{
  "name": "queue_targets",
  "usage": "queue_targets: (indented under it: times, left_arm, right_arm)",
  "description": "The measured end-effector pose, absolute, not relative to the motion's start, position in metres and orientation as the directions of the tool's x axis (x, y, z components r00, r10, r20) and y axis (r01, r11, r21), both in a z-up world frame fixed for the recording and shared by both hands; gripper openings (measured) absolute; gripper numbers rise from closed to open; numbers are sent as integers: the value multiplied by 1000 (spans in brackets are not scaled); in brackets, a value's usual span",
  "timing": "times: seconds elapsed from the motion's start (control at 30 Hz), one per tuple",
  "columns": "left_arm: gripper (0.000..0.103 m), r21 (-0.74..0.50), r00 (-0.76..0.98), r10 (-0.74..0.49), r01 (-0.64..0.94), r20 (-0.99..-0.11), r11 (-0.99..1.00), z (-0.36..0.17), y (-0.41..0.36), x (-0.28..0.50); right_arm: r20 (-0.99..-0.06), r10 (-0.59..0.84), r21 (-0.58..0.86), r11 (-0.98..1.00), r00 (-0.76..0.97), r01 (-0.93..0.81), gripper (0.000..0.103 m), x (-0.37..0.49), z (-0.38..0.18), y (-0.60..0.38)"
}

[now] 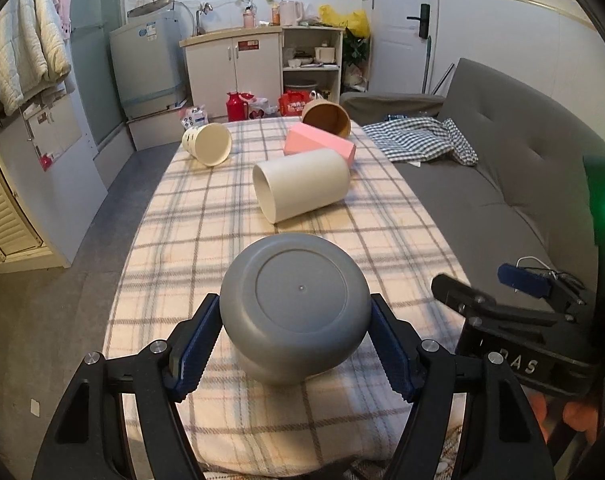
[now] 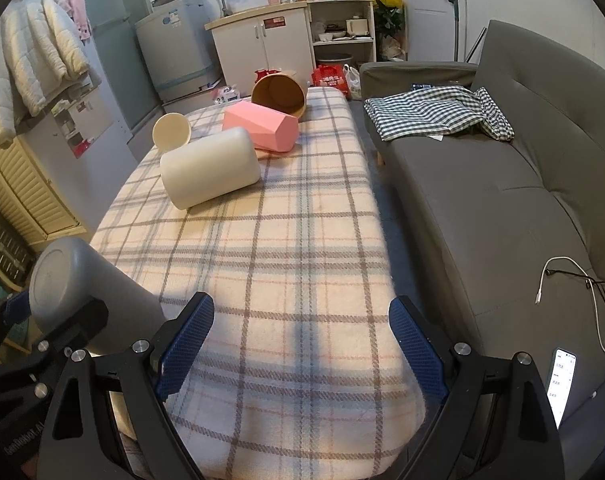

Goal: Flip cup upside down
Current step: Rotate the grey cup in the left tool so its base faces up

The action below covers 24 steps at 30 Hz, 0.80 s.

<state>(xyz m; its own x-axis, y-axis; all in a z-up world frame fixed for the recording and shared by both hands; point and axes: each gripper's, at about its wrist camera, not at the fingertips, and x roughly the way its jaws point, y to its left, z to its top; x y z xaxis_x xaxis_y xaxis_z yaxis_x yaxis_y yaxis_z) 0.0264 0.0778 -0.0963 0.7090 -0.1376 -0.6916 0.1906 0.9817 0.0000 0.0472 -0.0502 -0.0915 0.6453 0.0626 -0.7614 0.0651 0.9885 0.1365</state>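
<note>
Fingers of the left gripper [image 1: 294, 344] pinch the round grey plastic cup [image 1: 296, 304] by its sides, base facing away, above the near end of the plaid-clothed tabletop [image 1: 206, 216]. The right gripper [image 2: 302, 344] hovers empty, fingers spread. Farther off, a white cylindrical cup [image 1: 302, 184] lies on its side.

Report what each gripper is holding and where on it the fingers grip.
The left gripper holds the grey cup by its side walls near the base, one pad on each side, base facing the camera. The right gripper is open and holds nothing.
</note>
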Motion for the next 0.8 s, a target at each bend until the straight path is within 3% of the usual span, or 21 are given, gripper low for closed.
queue_targets:
  times: [0.4, 0.8]
  left_arm:
    - [74, -40, 734, -180, 205, -655, 978, -76, 68, 63]
    - [74, -89, 672, -191, 183, -716, 979, -97, 65, 103]
  right_arm:
    - [-774, 57, 142, 986, 630, 85, 90, 52, -99, -55]
    - [-795, 47, 144, 983, 605, 114, 90, 64, -111, -64]
